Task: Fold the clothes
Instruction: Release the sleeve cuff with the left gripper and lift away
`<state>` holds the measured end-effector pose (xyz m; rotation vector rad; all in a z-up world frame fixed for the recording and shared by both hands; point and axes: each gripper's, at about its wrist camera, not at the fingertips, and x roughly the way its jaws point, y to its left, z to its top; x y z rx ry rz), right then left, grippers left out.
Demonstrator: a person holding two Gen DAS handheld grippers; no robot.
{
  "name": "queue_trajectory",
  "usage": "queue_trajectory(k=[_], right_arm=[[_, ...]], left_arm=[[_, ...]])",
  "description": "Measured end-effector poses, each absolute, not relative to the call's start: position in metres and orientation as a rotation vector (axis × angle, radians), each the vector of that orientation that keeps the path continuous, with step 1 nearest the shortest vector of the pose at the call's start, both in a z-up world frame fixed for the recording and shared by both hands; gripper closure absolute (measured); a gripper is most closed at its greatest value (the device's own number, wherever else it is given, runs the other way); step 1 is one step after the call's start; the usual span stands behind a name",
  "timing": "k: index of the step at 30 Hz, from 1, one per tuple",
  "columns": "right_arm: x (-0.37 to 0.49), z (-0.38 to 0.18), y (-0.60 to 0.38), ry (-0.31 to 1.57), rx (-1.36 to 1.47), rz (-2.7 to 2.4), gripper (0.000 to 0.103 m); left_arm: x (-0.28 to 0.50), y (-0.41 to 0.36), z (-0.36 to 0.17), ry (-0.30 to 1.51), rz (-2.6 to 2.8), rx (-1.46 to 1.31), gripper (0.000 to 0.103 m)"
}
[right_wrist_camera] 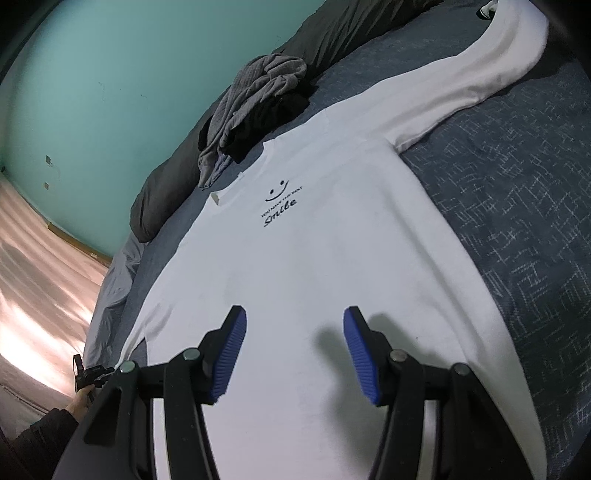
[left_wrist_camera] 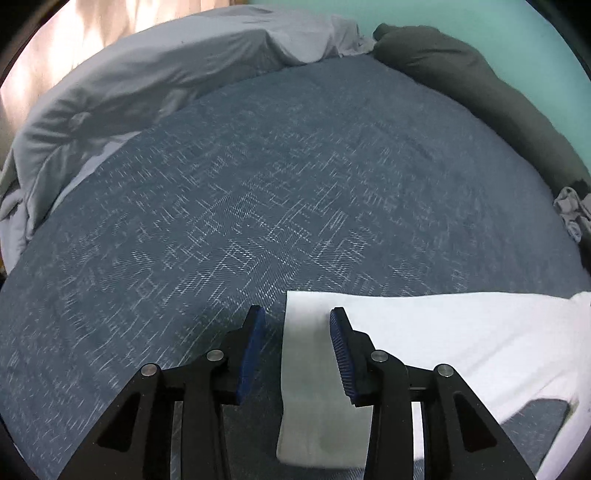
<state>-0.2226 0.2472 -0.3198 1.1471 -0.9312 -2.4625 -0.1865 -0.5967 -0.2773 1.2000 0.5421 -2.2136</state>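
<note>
Low in the left wrist view, the left tool (left_wrist_camera: pixel 297 317) is hovering with its blue pads spread wide and nothing between them, straddling the left edge of a white sleeve (left_wrist_camera: pixel 317 387) that is lying flat on the bed (left_wrist_camera: pixel 258 184). Leftward of that edge the blue patterned bedcover is running bare toward a rumpled pale grey duvet (left_wrist_camera: pixel 129 92) along the upper left, leaving broad open room. A dark grey bolster (left_wrist_camera: pixel 480 92) is lining the upper right against a teal wall (left_wrist_camera: pixel 498 29).

Low in the right wrist view, the right tool (right_wrist_camera: pixel 294 319) is also gaping wide and gripping nothing, hanging over the lower body of the white sweatshirt (right_wrist_camera: pixel 314 240), which is spreading face up across the bed with a smiley and "Smile" print near its collar. One sleeve is stretching toward the upper right corner. Bare bedcover is showing along the right of the garment. Beyond the collar, a crumpled grey and black clothes pile (right_wrist_camera: pixel 255 99) is resting against the bolster. At the lower left, a hand (right_wrist_camera: pixel 79 404) in a dark sleeve is gripping the other tool's handle.
</note>
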Motion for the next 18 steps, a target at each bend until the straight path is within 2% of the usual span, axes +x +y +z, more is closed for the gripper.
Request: queue_trajectory(k=[1,3,12,18], right_arm=[[-0.223,-0.321,0.247,-0.929,1.153,-2.462,0.047],[-0.223,-0.324,0.246,-0.925,1.164,-2.459,0.047],[-0.223,-0.33,0.237,-0.895,1.19,-2.447,0.047],[-0.224,-0.334,0.234,-0.878,1.205,-2.445,0.047]], left_arm=[[-0.19,-0.598,-0.28,0.536,-2.218,1.206,0.067],[-0.198,-0.6,-0.287,0.523,-2.226,1.219,0.1],[-0.22,-0.61,-0.259,0.399,-2.248,1.131,0.101],[-0.234,-0.621,-0.283,0.498,-2.15,1.227,0.1]])
